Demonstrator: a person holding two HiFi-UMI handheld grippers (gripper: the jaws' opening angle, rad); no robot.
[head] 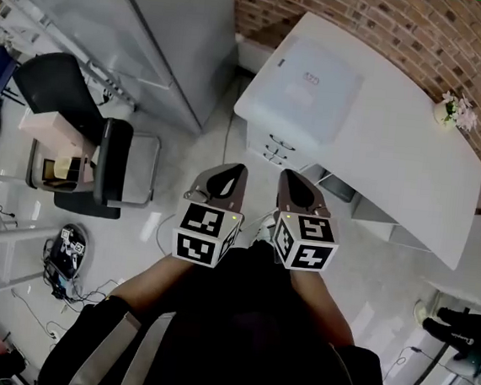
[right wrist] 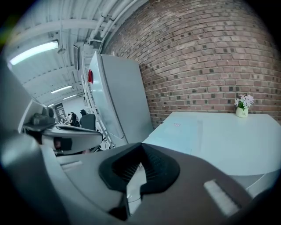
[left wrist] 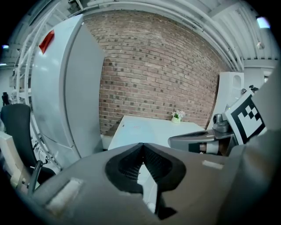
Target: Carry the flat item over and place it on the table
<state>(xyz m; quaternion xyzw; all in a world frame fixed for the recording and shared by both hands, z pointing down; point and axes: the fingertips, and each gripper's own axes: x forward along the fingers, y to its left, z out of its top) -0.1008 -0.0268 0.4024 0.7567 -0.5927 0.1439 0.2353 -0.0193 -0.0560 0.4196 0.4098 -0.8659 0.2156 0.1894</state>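
Okay, flat item [head: 314,83] lies on the table [head: 413,162], at the end nearest the cabinet [head: 172,28], close to the rim. It's pale, thin, rectangular and matte. Small red print near its middle, too small to read. Table top is white and smooth with rounded corners. Open surface runs from the item out to a small flower pot [head: 453,109] at the far corner by the brick wall [head: 392,24]. White drawers [head: 275,144] sit under the near end.

Left gripper [head: 239,172] and right gripper [head: 284,176] hang side by side over the floor, short of the table, touching nothing. Both have jaws pressed together, nothing between the ribbed black pads [left wrist: 158,162]. Each carries a cube with black-and-white square markers.

Cabinet is tall and grey-white, with a red tag up top, unreadable. Black chair [head: 112,162] stands to the left, well apart from the table, open floor between.
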